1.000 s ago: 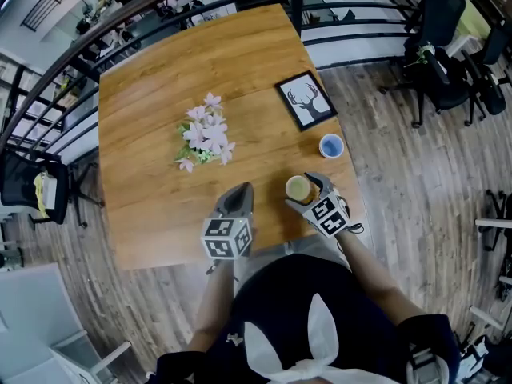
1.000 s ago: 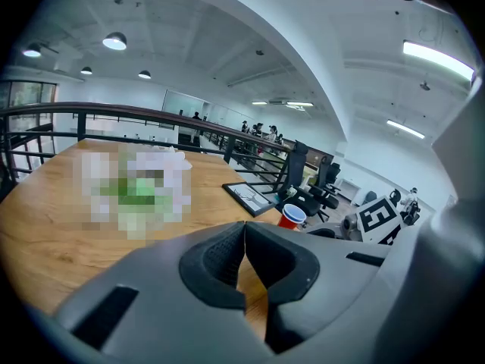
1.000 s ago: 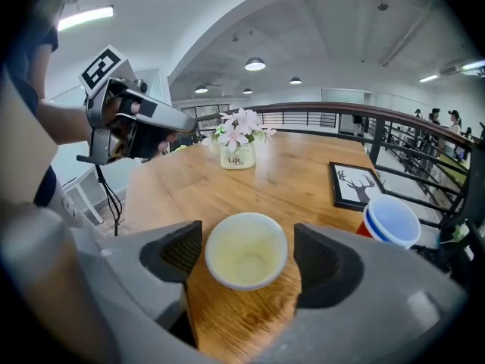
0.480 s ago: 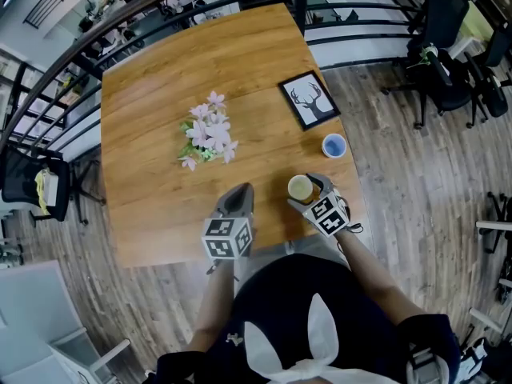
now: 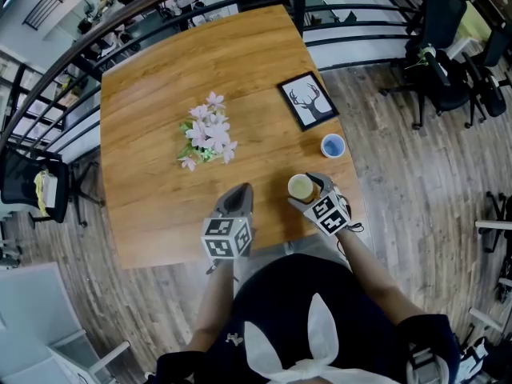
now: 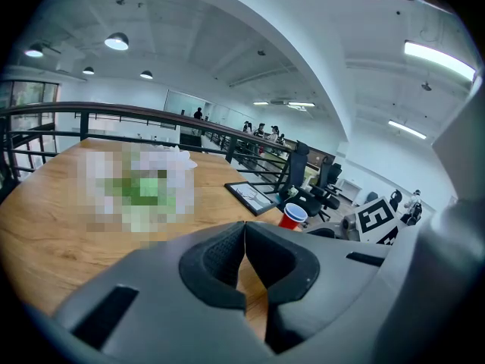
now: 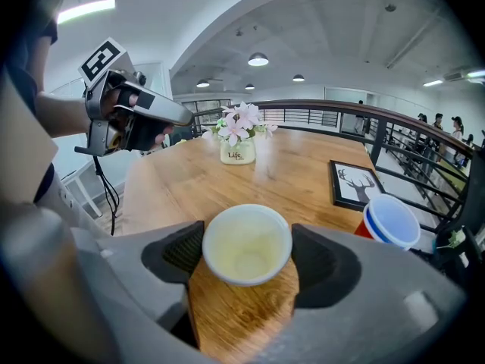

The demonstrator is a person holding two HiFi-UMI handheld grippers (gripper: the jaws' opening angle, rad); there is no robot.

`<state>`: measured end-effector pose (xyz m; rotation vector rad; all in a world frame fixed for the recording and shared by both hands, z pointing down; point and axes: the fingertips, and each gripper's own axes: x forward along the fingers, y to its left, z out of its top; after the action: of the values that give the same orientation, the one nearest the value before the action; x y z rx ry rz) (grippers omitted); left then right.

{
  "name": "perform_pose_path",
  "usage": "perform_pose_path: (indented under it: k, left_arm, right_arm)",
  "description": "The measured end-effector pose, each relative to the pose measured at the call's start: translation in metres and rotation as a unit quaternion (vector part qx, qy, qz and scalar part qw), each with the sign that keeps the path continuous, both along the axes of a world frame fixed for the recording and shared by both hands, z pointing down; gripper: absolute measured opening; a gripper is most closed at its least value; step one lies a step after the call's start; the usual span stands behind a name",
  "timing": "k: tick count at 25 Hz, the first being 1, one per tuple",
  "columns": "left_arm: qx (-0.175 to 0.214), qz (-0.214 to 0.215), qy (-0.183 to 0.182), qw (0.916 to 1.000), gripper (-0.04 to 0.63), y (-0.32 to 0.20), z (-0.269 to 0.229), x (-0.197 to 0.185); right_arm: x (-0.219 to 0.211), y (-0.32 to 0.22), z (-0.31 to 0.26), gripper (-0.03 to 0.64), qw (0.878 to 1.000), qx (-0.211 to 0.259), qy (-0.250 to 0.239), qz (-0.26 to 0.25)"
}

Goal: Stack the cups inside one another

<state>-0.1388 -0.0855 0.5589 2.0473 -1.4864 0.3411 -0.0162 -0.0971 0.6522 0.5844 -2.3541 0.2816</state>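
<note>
While left gripper (image 6: 244, 227) is closed, right gripper (image 7: 248, 253) clasps pale cup (image 7: 246, 241).

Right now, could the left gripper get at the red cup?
Probably yes: bare table lies between the left gripper and the red cup, but the right gripper, closed on the pale cup, sits close beside that line.

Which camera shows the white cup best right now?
The right gripper view: the white cup sits between the right gripper jaws, its rim meeting both pads and its empty inside plain to see. The head view shows it small, from above. The left gripper view doesn't show it.
</note>
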Motion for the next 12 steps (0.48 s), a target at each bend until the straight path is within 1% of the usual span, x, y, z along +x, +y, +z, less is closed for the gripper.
perform_pose_path:
  k: [4,7,12]
  left_arm:
    - [0.001,0.002,0.002,1.0000,0.020,0.000,0.000,0.001]
    - [0.000,0.003,0.003,1.0000,0.020,0.000,0.001,0.003]
    - [0.003,0.007,0.004,1.0000,0.020,-0.003,-0.002,0.006]
  right_arm:
    - [-0.001,-0.006,-0.015,0.357,1.000,0.013,-0.004,-0.002]
    - [-0.003,-0.012,-0.034,0.357,0.999,0.033,-0.001,-0.018]
    - [-0.009,-0.021,-0.069,0.357,0.998,0.057,-0.020,-0.027]
